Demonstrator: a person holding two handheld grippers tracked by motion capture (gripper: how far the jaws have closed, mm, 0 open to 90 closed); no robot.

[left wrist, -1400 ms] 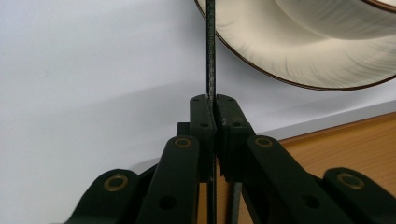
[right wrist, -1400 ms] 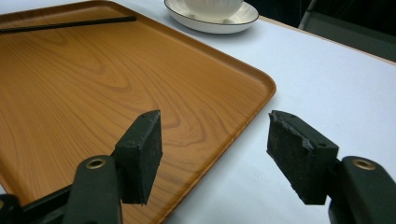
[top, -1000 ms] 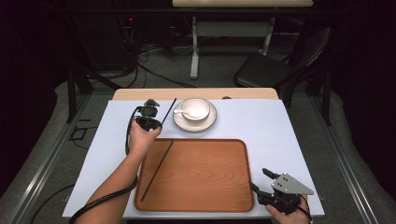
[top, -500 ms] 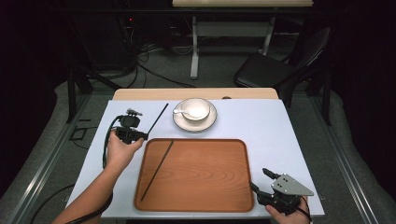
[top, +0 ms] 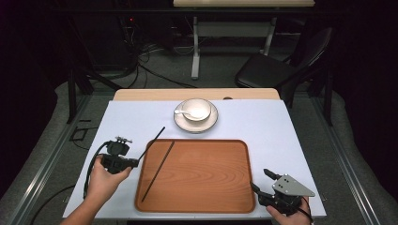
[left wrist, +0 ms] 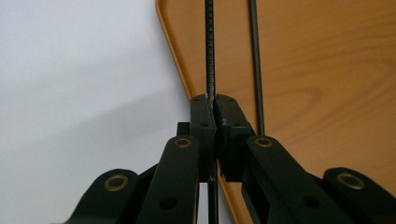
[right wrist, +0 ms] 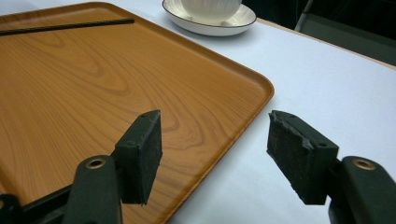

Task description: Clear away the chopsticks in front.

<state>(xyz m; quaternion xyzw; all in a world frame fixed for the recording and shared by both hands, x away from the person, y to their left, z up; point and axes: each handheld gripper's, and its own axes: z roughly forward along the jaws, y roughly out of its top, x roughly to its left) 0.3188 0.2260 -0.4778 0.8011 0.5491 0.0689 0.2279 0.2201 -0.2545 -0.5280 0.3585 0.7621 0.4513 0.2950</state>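
White tabletop (top: 281, 136), wooden tray (top: 206, 178) holding one chopstick (top: 158, 169). Left claw (left wrist: 214, 103) clamps second chopstick (left wrist: 209, 46) over tray's left rim. Right claw (right wrist: 215, 144) gapes, holding nothing.

Left tongs (top: 133, 162) clamped tight, pointing right; right tongs (top: 260, 181) rest with jaws spread wide.

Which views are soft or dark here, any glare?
High view: table evenly lit, room behind nearly black, no glare. Left gripper view: near linkages blurred, the held chopstick sharp, soft shadow on the white surface. Right gripper view: pads slightly soft, tray crisp, matte.
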